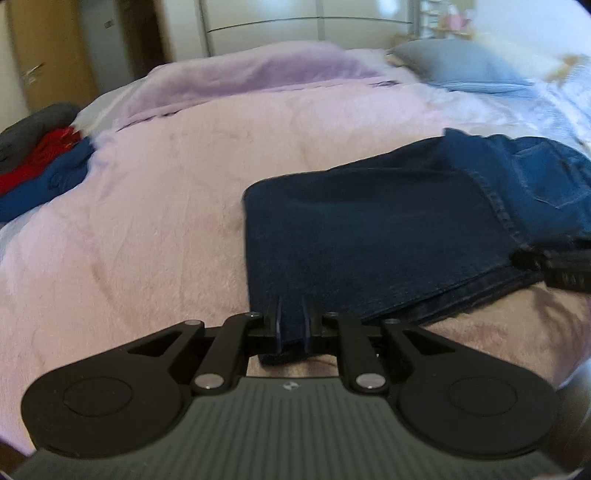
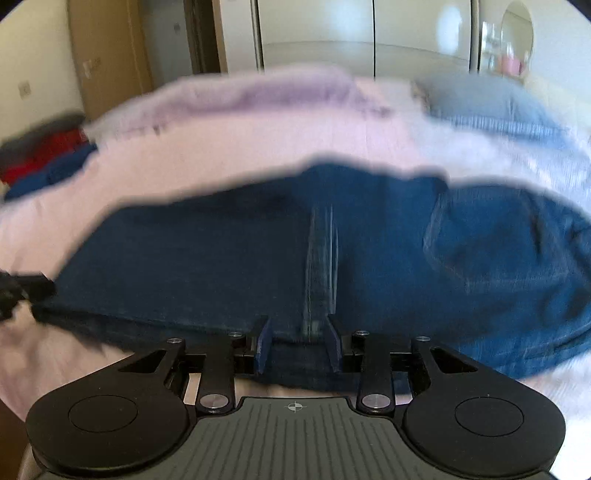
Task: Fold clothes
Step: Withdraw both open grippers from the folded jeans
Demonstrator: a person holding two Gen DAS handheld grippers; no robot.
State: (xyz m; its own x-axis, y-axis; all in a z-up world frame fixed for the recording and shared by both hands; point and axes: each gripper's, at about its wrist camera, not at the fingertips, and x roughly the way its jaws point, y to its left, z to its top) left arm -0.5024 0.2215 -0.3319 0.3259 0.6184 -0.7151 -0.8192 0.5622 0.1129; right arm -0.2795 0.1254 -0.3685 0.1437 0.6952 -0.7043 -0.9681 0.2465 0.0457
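Dark blue jeans (image 1: 388,229) lie folded on the pink blanket (image 1: 147,229). My left gripper (image 1: 293,319) is shut on their near left corner, and denim shows between the blue fingers (image 1: 279,321). The right gripper (image 1: 557,267) appears as a black shape at the jeans' near right edge. In the blurred right wrist view, my right gripper (image 2: 299,341) has its fingers (image 2: 263,345) around the near edge of the jeans (image 2: 221,266), close to a vertical seam. They are spread wider over a thick fold. The left gripper (image 2: 18,291) is a dark blur at far left.
A pile of red, blue and grey clothes (image 1: 40,162) sits at the bed's left edge. A lilac blanket (image 1: 240,77) and a grey-blue pillow (image 1: 454,62) lie at the far side. Behind stand a wardrobe (image 2: 351,33) and a wooden door (image 2: 107,55).
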